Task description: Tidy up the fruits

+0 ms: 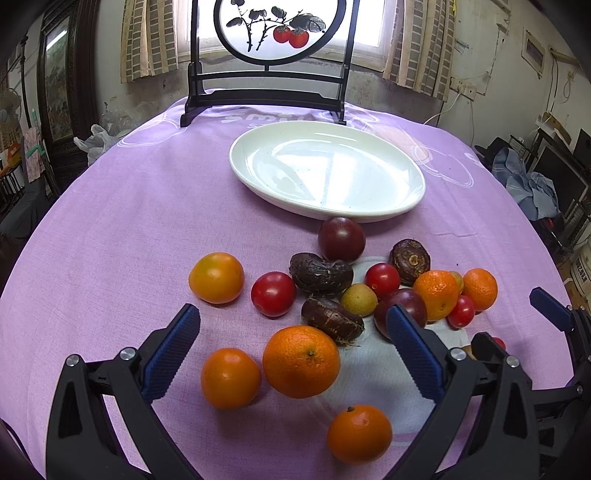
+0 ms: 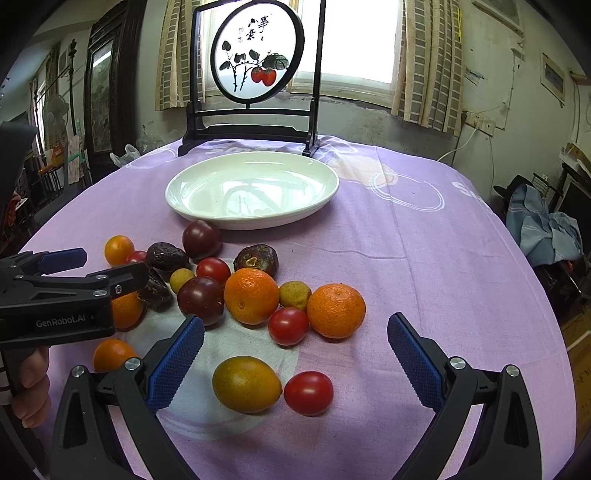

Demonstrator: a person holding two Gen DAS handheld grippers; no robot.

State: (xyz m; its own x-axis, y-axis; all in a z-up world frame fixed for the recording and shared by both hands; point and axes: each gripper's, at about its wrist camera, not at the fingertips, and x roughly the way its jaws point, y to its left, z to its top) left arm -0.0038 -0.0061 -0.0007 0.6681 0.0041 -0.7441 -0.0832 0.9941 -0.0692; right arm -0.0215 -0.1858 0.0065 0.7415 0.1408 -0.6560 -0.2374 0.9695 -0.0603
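Observation:
An empty white oval plate (image 1: 399, 206) (image 2: 325, 199) sits at the far middle of the purple tablecloth. Several fruits lie loose in front of it: oranges, red tomatoes, dark plums, brown wrinkled fruits. My left gripper (image 1: 293, 332) is open and empty, just above a large orange (image 1: 301, 361) lying between its fingers. My right gripper (image 2: 295, 339) is open and empty, with a yellow-orange fruit (image 2: 246, 384) and a red tomato (image 2: 308, 393) between its fingers. The left gripper also shows side-on in the right wrist view (image 2: 99, 267), at the left.
A black-framed round painted screen (image 1: 273, 29) (image 2: 256, 55) stands behind the plate at the table's far edge. The right gripper's blue fingertip (image 1: 550, 304) shows at the right in the left wrist view. The round table's edge curves off on both sides.

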